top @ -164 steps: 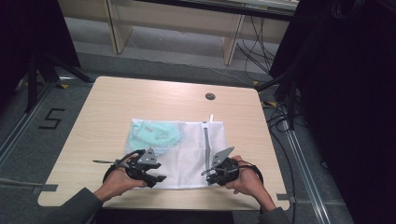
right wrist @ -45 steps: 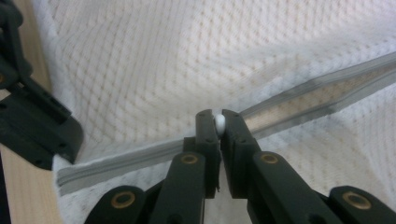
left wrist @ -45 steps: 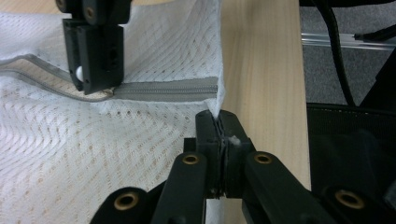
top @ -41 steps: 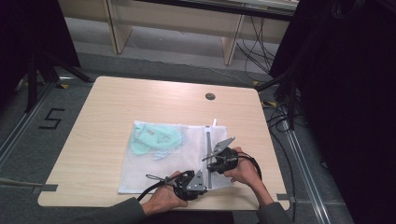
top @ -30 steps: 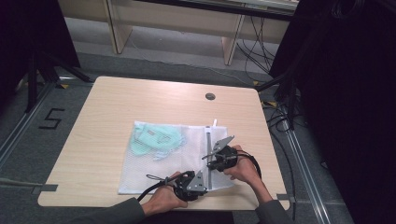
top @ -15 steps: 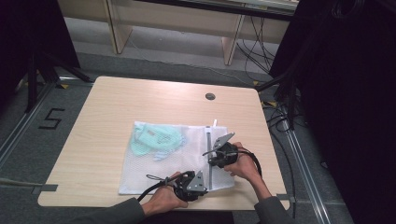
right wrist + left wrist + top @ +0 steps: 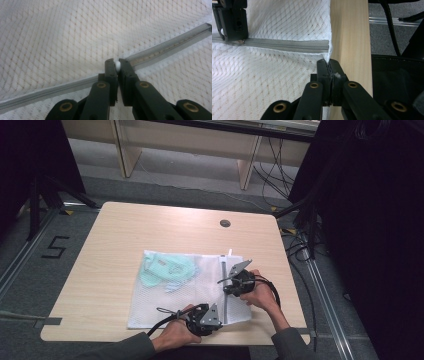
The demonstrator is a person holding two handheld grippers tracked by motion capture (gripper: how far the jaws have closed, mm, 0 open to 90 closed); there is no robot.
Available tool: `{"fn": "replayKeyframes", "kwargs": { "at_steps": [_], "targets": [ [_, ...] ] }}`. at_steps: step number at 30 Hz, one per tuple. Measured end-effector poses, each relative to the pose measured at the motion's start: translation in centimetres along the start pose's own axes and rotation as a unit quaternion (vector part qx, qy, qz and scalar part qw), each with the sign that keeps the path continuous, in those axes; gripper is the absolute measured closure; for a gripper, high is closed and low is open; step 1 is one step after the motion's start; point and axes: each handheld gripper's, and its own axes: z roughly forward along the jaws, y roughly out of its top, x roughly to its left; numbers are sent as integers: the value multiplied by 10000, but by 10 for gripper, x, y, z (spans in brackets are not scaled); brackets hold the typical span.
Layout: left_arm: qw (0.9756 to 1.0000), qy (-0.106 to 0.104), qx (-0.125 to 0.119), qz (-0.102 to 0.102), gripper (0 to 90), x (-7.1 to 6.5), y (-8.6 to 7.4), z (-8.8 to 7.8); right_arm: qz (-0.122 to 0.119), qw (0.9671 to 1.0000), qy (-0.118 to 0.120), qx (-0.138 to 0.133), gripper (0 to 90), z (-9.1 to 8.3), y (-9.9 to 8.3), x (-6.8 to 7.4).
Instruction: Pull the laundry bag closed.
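A white mesh laundry bag [image 7: 200,290] lies flat on the table, with a mint-green garment [image 7: 162,270] inside its left part. A grey zipper [image 7: 225,295] runs from the bag's near edge towards the far edge. My left gripper [image 7: 216,319] is at the bag's near edge, beside the zipper's end. In the left gripper view it [image 7: 329,63] is shut on the bag's hem just past the zipper [image 7: 287,45]. My right gripper [image 7: 231,285] sits farther up the zipper. In the right gripper view it [image 7: 117,65] is shut on the white zipper pull [image 7: 117,66].
The wooden table [image 7: 150,230] has a round cable hole [image 7: 225,223] at the back. Its near edge lies just beyond my left jaws [image 7: 349,37]. Cables [image 7: 300,245] run over the floor to the right of the table.
Since the oldest frame, my left gripper has moved from the bag's left side to its near edge by the zipper. My right gripper has gone slightly farther up the zipper. Over the last second, nothing visibly changed.
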Motion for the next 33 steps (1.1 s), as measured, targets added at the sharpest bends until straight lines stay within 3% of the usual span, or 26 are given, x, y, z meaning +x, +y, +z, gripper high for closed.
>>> {"fn": "replayKeyframes", "kwargs": {
  "at_steps": [7, 8, 10, 11, 12, 18, 20, 21, 22, 26, 27, 29, 33],
  "targets": [
    [10000, -17, 17, 21, 884, 0, 0, 0, 43, 10000, -27, -33, 865, 1, -1, -6],
    [9999, -13, 20, 129, 884, 1, 1, 0, 43, 10000, -27, -33, 865, 1, -1, -6],
    [10000, -26, 22, 28, 884, -1, 0, 0, 37, 10000, -64, -23, 866, 1, 0, -6],
    [9995, 8, 133, 279, 885, 2, 1, -2, 41, 10000, -78, -35, 865, 0, 1, -8],
    [10000, -3, 20, 56, 885, -1, 0, 0, 41, 10000, -77, -40, 866, 1, 1, -9],
    [10000, -36, 17, 50, 886, -2, 1, 0, 192, 9997, -124, -29, 865, 3, 1, -11],
    [9998, -31, 83, 204, 886, -2, 1, 0, 102, 9998, -174, -77, 866, 4, 1, -14],
    [9999, -49, 45, 82, 885, -4, 0, 1, 198, 9997, -170, -40, 866, 3, 1, -14],
    [9999, -23, 38, 148, 886, -4, 0, 1, 223, 9996, -176, -51, 866, 3, 1, -15],
    [9999, -64, 63, 88, 885, -5, 0, 2, 227, 9995, -217, -50, 865, 4, 1, -16],
    [9998, -50, 59, 174, 885, -4, 1, 1, 160, 9996, -208, -79, 865, 4, 2, -17],
    [9999, -61, 49, 71, 885, -4, 0, 2, 228, 9995, -228, -67, 865, 4, 2, -17],
    [9999, -70, 60, 87, 885, -5, 0, 2, 263, 9993, -240, -132, 865, 5, 3, -19]
  ]
}}
